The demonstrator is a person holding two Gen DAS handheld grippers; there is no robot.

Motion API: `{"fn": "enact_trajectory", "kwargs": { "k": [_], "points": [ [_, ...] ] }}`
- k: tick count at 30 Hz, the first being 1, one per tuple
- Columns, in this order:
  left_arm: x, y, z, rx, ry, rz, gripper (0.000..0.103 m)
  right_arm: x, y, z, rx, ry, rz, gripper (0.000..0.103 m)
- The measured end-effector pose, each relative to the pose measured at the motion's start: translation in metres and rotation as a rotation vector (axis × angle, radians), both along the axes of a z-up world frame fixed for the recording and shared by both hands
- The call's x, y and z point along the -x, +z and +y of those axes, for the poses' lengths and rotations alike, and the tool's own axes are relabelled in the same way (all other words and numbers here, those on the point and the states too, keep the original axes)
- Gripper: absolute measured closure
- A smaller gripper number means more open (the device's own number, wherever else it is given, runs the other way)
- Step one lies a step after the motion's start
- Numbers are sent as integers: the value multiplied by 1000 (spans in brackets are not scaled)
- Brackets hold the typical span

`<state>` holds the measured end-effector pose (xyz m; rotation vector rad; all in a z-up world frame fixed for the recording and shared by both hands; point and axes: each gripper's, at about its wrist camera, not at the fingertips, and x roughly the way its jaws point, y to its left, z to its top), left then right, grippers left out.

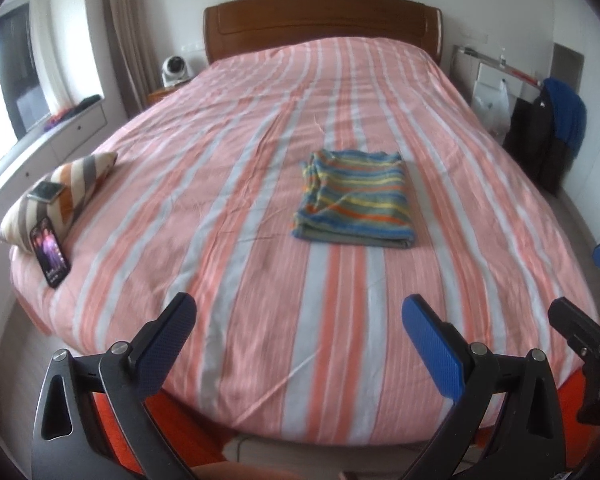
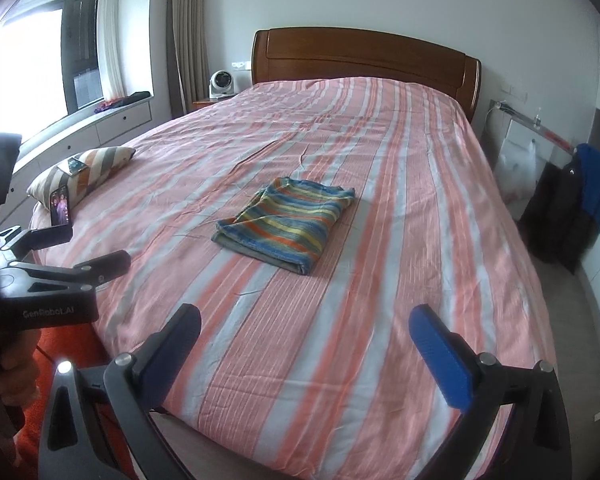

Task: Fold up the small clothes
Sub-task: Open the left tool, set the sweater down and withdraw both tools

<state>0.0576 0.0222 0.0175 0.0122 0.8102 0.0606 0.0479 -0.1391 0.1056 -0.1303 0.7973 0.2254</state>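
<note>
A small striped garment [image 1: 354, 200] in blue, yellow, green and orange lies folded into a flat rectangle on the middle of the bed [image 1: 260, 280]. It also shows in the right wrist view [image 2: 288, 222]. My left gripper [image 1: 296, 320] is open and empty, held over the foot of the bed, well short of the garment. My right gripper [image 2: 304, 332] is open and empty too, over the foot of the bed. The left gripper's body [image 2: 56, 276] shows at the left edge of the right wrist view.
A striped cushion [image 1: 68, 192] lies at the bed's left edge with a phone [image 1: 52, 256] leaning on it and another phone [image 1: 46, 192] on top. A wooden headboard [image 1: 324, 20] stands at the far end. A chair with dark and blue clothes [image 1: 552, 136] stands on the right.
</note>
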Motion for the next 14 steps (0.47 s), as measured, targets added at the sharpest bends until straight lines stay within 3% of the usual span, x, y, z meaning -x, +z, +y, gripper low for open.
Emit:
{"fn": "enact_trajectory", "kwargs": {
  "k": [10, 14],
  "points": [
    [2, -3, -1, 45, -36, -10, 0, -4, -11, -1, 5, -23, 24, 1],
    [6, 2, -5, 24, -34, -43, 0, -4, -10, 1, -5, -19, 19, 1]
  ]
}}
